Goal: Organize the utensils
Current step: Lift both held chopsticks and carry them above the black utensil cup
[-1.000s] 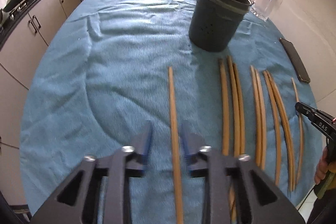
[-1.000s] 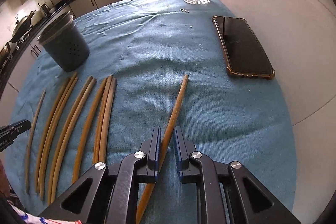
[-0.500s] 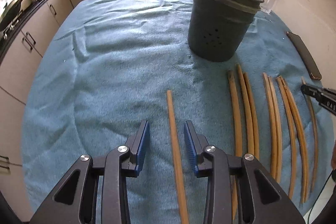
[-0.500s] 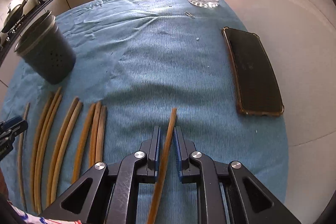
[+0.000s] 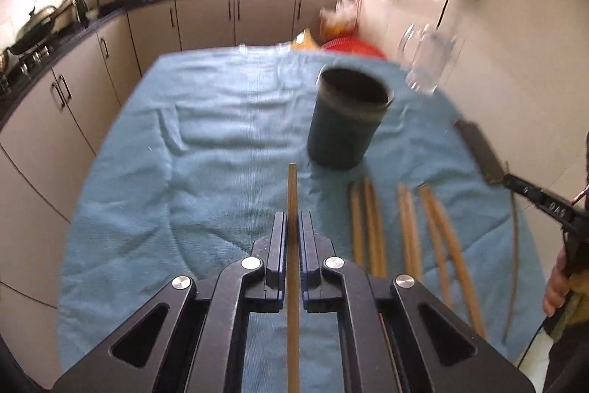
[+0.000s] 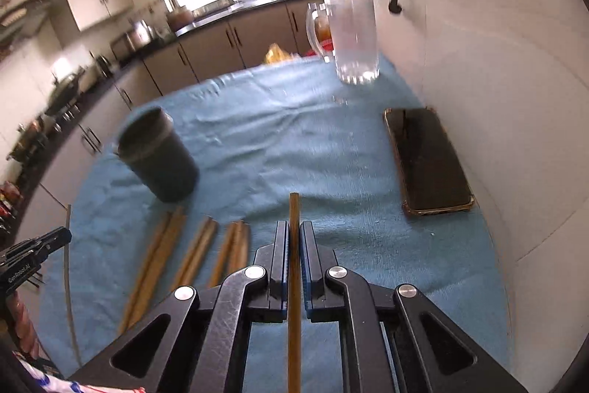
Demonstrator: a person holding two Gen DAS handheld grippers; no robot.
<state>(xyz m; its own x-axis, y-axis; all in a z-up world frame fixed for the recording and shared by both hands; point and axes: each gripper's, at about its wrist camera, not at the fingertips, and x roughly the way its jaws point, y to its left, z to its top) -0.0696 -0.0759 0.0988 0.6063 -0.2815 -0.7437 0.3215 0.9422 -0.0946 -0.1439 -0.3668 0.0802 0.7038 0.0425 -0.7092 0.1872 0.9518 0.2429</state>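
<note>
I am holding one chopstick in each gripper: the left gripper (image 5: pixel 292 231) has its fingers closed on the left chopstick (image 5: pixel 292 194), the right gripper (image 6: pixel 293 232) is likewise clamped on the right chopstick (image 6: pixel 294 212), both apparently lifted off the bench (image 5: pixel 206 142). The dark holder cup (image 5: pixel 346 120) is standing ahead of my left fingers, slightly right; the remaining chopsticks (image 5: pixel 371 227) are lying just right of them. Next, I judge, each stick needs tipping upright over the cup. The other gripper's body reads "DAS" in the left view, "GenRobot.AI" in the right view.

Black grippers (image 5: pixel 292 227) — blue pads (image 6: pixel 284 256), silver screws
</note>
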